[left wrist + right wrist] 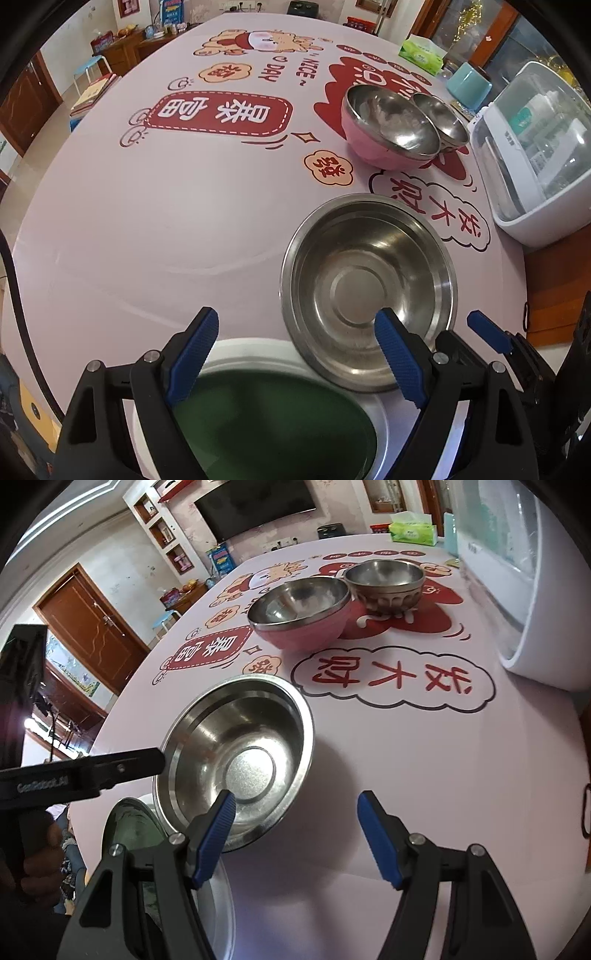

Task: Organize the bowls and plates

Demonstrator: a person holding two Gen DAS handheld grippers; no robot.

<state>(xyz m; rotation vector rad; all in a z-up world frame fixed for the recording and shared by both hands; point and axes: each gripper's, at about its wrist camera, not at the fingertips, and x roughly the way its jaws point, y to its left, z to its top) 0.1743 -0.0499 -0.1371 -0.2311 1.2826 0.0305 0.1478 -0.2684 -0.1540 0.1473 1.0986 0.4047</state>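
Watching: wide steel bowl (369,288) sits on the table (147,229) near its front edge, overlapping the plates below it.
Left gripper (297,354): released, blue pads spread wide, nothing between them. Hangs over the green plate (273,424), w/ one pad above the near wall of the steel bowl.
Right gripper (295,834): released too, empty. Left pad sits over the steel bowl's near rim, other pad over bare tablecloth.
Plates: green plate rests on a white plate (255,345) at the front edge; a steel plate (129,823) shows there in the right wrist view. Stack order partly hidden, can't tell fully.
Far bowls: pink bowl (388,129) w/ steel liner and small steel bowl (441,122) touching each other, toward the far right of the table, near the white dish cabinet (535,158).
Risk 1: steel bowl seems to lean on a plate edge, so prob tilted; a pinch on one wall could make it tip or skid off the smooth cloth.
Risk 2: thin slick rim + narrow pads = bowl may rotate or slip out mid-lift, clang onto the plates.
Risk 3: both grippers crowd the same spot; they could bump each other.
Risk 4: plates lie close to the front edge; a nudge could push them off the table.
Risk 5: carrying toward the far bowls, might knock the pink bowl into the small one.
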